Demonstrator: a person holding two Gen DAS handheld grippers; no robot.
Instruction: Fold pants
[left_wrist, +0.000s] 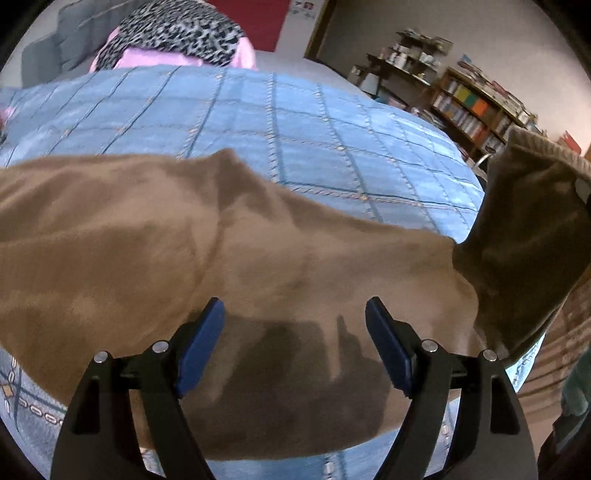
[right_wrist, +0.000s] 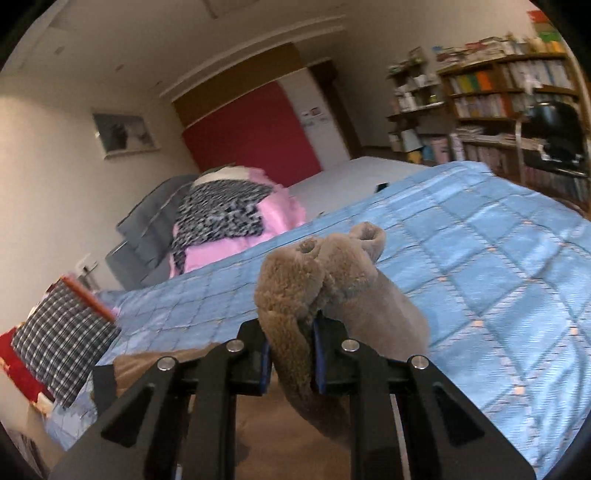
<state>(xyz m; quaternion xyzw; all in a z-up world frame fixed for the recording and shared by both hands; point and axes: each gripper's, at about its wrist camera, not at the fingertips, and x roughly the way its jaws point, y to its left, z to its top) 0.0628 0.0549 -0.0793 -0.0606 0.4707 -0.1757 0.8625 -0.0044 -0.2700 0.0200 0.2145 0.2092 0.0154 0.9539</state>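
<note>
Brown fleece pants (left_wrist: 184, 251) lie spread across a blue quilted bedspread (left_wrist: 295, 125). My left gripper (left_wrist: 295, 347) is open just above the pants, its blue pads apart, holding nothing. One end of the pants (left_wrist: 528, 236) is lifted up at the right of the left wrist view. My right gripper (right_wrist: 290, 354) is shut on a bunched end of the pants (right_wrist: 317, 280), which sticks up beyond the fingers over the bedspread (right_wrist: 480, 258).
A pink and leopard-print pile (left_wrist: 177, 37) sits at the head of the bed, also in the right wrist view (right_wrist: 229, 221). A checked cushion (right_wrist: 62, 339) lies at the bed's left. Bookshelves (right_wrist: 498, 110) and a chair (right_wrist: 554, 136) stand beyond the bed's far side.
</note>
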